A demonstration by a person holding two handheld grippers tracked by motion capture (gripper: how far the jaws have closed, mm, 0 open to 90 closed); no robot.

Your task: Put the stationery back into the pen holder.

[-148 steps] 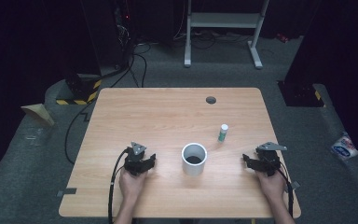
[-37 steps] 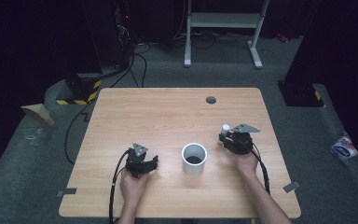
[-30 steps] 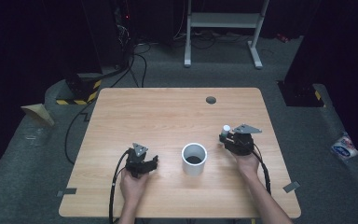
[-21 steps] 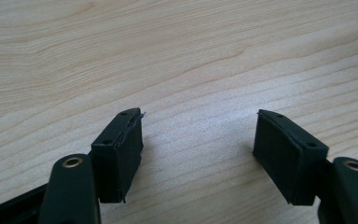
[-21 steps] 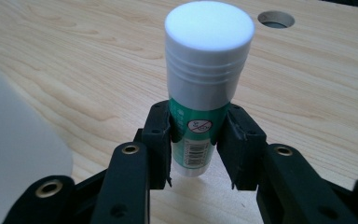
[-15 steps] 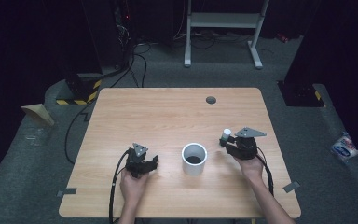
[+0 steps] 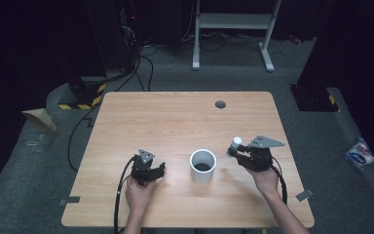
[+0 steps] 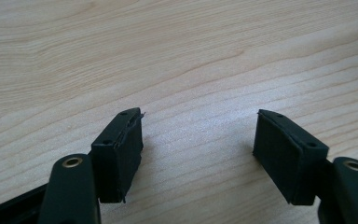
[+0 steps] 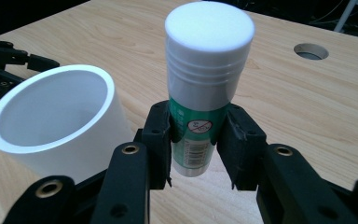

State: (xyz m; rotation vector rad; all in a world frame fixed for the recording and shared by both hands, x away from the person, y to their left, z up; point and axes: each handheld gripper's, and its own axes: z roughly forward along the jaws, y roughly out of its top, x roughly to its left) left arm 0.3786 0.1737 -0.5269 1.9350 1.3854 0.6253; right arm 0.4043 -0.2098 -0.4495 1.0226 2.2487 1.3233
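My matt black pads (image 9: 161, 140) pinch a smooth plastic glue stick (image 9: 205, 84); at nine o'clock, a matt white plastic cup (image 9: 56, 126) on pale wood-grain table (image 9: 307, 102).

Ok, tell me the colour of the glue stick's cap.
White, above a green label on the glue stick; the right gripper view shows it best.

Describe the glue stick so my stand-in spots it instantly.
On the wooden table, look right of the white cup. The right gripper clamps the glue stick upright: a small green tube with a white ribbed cap.
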